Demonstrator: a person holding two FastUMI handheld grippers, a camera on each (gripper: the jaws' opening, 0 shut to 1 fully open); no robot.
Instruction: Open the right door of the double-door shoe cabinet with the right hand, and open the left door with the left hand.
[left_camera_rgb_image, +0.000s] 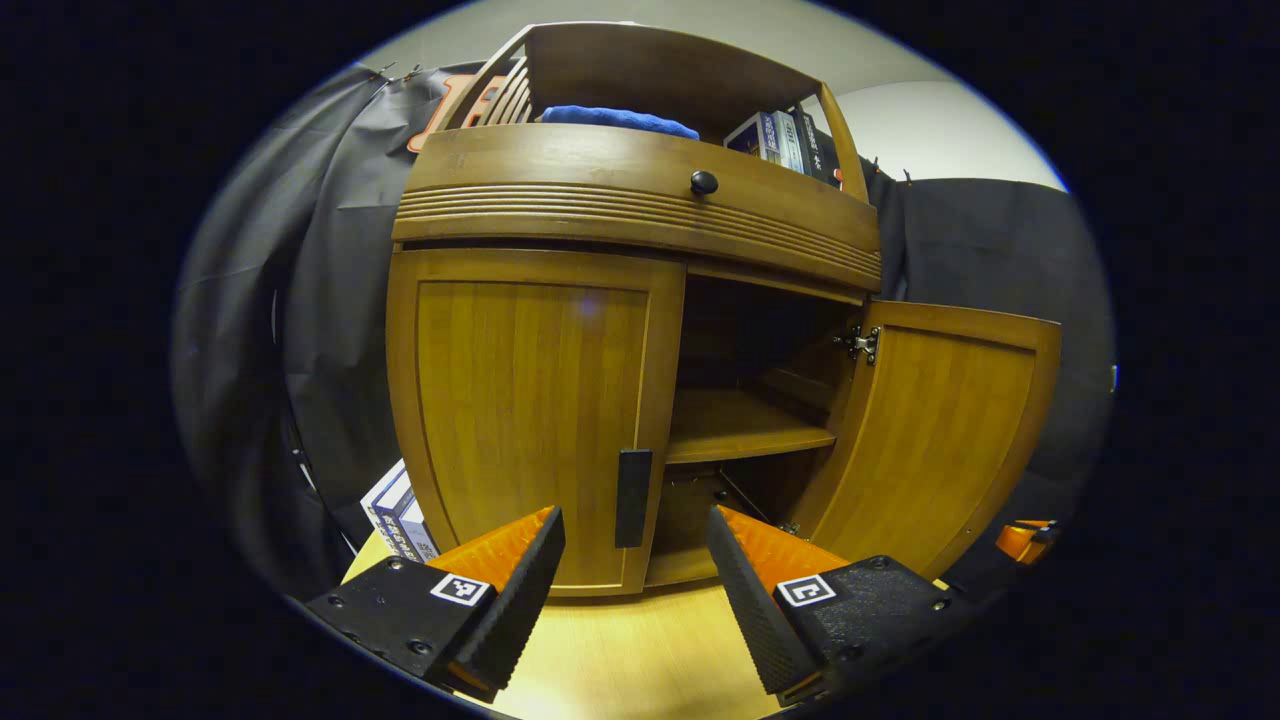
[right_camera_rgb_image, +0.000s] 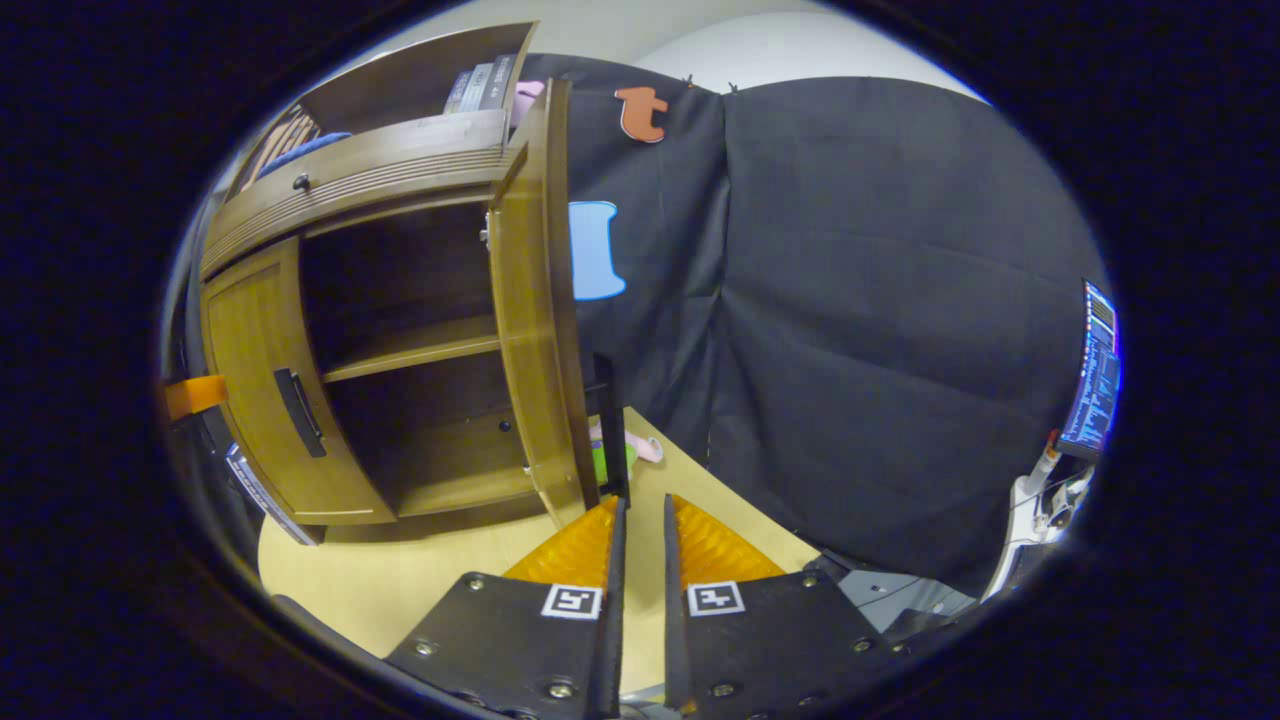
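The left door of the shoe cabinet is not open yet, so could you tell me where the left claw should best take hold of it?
Grip the dark vertical handle low on the left door, beside its free inner edge. Approach straight from the front, fingers either side of the bar. The left claw is already open just below it. The handle's upright shape suits a sideways pinch, and its hinges probably lie on the far side.
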